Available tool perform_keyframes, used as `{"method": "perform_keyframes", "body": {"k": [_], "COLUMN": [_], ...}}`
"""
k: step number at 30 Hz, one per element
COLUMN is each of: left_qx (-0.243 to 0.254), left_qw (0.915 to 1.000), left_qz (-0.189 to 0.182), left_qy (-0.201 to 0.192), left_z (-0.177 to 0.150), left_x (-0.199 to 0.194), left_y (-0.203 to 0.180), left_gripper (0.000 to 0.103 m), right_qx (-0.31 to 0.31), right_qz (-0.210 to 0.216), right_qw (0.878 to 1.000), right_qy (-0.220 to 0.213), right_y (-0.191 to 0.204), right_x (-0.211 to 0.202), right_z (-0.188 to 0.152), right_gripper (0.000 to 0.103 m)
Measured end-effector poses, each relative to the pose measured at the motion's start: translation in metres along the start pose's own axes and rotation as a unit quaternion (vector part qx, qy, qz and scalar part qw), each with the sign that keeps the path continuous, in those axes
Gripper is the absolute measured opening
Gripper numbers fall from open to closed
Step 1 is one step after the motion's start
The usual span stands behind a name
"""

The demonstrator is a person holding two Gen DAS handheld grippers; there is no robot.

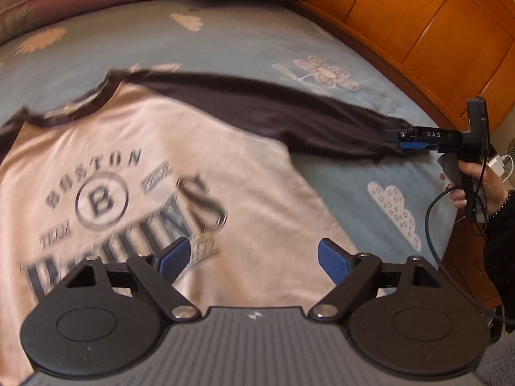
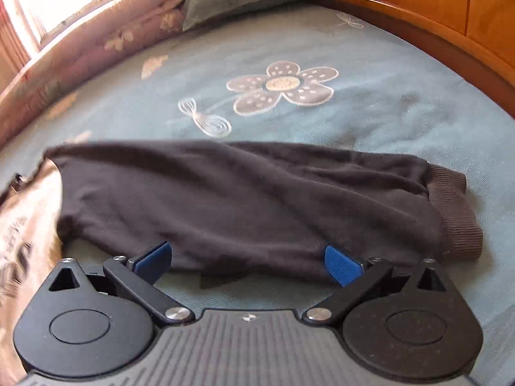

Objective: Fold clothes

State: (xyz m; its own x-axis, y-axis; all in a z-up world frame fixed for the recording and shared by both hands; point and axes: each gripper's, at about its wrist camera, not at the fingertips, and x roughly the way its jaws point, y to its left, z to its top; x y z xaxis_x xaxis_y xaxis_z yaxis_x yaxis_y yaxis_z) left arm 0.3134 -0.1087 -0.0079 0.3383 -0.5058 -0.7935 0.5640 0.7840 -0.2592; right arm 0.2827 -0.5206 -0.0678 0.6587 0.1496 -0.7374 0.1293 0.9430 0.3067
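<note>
Folding starts with the cream raglan sweatshirt with dark lettering (image 1: 135, 173), which lies face up and fairly flat on the pale blue flower-patterned bedspread (image 1: 257, 41). From the left wrist view, the left gripper (image 1: 252, 257) hovers over the chest print, blue-padded fingers (image 1: 173, 257) spread wide and empty. At three o'clock the dark brown long sleeve (image 1: 273, 112) stretches out flat toward the right gripper (image 1: 402, 140) beside its cuff. Its own view shows the right gripper's fingers (image 2: 341, 267) wide apart, nothing held, the sleeve's near edge between them. A good next move, I judge, is pinching near the ribbed brown cuff (image 2: 457, 212) and carrying the sleeve across the chest toward nine o'clock, keeping it smooth.
</note>
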Motion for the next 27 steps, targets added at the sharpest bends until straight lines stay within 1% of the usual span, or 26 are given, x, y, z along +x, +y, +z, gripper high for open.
{"method": "perform_keyframes", "body": {"k": [2, 3, 5, 6, 8, 10, 13, 14, 15, 16, 17, 18, 19, 21, 23, 25, 27], "left_qx": [0.022, 0.019, 0.004, -0.009, -0.044, -0.068, -0.070, -0.066, -0.061, -0.054, -0.049, -0.049, -0.050, -0.050, -0.047, -0.034, -0.022], "left_qw": [0.9994, 0.9990, 0.9979, 0.9974, 0.9956, 0.9936, 0.9945, 0.9955, 0.9965, 0.9977, 0.9986, 0.9987, 0.9986, 0.9986, 0.9982, 0.9993, 0.9997], "left_qz": [-0.025, -0.037, -0.063, -0.071, -0.083, -0.087, -0.069, -0.062, -0.057, -0.040, -0.012, 0.005, 0.015, 0.019, 0.036, 0.015, -0.002], "left_qy": [-0.012, -0.015, -0.015, -0.010, 0.007, 0.026, 0.038, 0.027, 0.007, -0.009, -0.017, -0.014, -0.004, 0.001, 0.006, -0.008, -0.011], "left_z": [0.043, 0.063, 0.105, 0.120, 0.144, 0.157, 0.160, 0.161, 0.164, 0.168, 0.172, 0.176, 0.179, 0.183, 0.184, 0.180, 0.177], "left_x": [0.016, 0.030, 0.065, 0.084, 0.124, 0.165, 0.206, 0.212, 0.214, 0.215, 0.217, 0.220, 0.224, 0.219, 0.208, 0.192, 0.176], "left_y": [-0.010, -0.011, -0.011, -0.010, -0.006, -0.005, -0.004, -0.002, -0.001, 0.002, 0.006, 0.011, 0.018, 0.023, 0.019, 0.009, -0.001], "left_gripper": [0.087, 0.087, 0.087, 0.087, 0.087, 0.087, 0.087, 0.085, 0.086, 0.086, 0.087, 0.087, 0.086, 0.087, 0.086, 0.087, 0.087], "right_qx": [0.011, 0.006, -0.012, -0.020, -0.034, -0.045, -0.058, -0.057, -0.055, -0.055, -0.054, -0.053, -0.052, -0.052, -0.048, -0.049, -0.045], "right_qz": [0.030, 0.032, 0.017, 0.008, -0.014, -0.040, -0.086, -0.105, -0.119, -0.129, -0.139, -0.150, -0.154, -0.152, -0.147, -0.147, -0.153], "right_qw": [0.999, 0.999, 1.000, 1.000, 0.999, 0.998, 0.994, 0.993, 0.991, 0.990, 0.988, 0.986, 0.985, 0.985, 0.986, 0.986, 0.986], "right_qy": [-0.018, -0.023, -0.021, -0.017, -0.014, -0.016, -0.022, -0.024, -0.028, -0.034, -0.040, -0.045, -0.050, -0.056, -0.060, -0.058, -0.046], "right_y": [0.000, 0.003, 0.010, 0.013, 0.018, 0.024, 0.036, 0.042, 0.045, 0.047, 0.050, 0.052, 0.053, 0.051, 0.049, 0.050, 0.053], "right_x": [-0.005, -0.003, 0.008, 0.014, 0.026, 0.035, 0.047, 0.050, 0.052, 0.054, 0.056, 0.058, 0.059, 0.058, 0.057, 0.055, 0.053], "right_z": [0.011, 0.016, 0.019, 0.019, 0.011, 0.002, -0.006, -0.007, -0.007, -0.009, -0.010, -0.012, -0.013, -0.014, -0.014, -0.013, -0.008], "right_gripper": [0.103, 0.103, 0.103, 0.103, 0.103, 0.103, 0.103, 0.103, 0.103, 0.103, 0.103, 0.103, 0.103, 0.103, 0.103, 0.103, 0.103]}}
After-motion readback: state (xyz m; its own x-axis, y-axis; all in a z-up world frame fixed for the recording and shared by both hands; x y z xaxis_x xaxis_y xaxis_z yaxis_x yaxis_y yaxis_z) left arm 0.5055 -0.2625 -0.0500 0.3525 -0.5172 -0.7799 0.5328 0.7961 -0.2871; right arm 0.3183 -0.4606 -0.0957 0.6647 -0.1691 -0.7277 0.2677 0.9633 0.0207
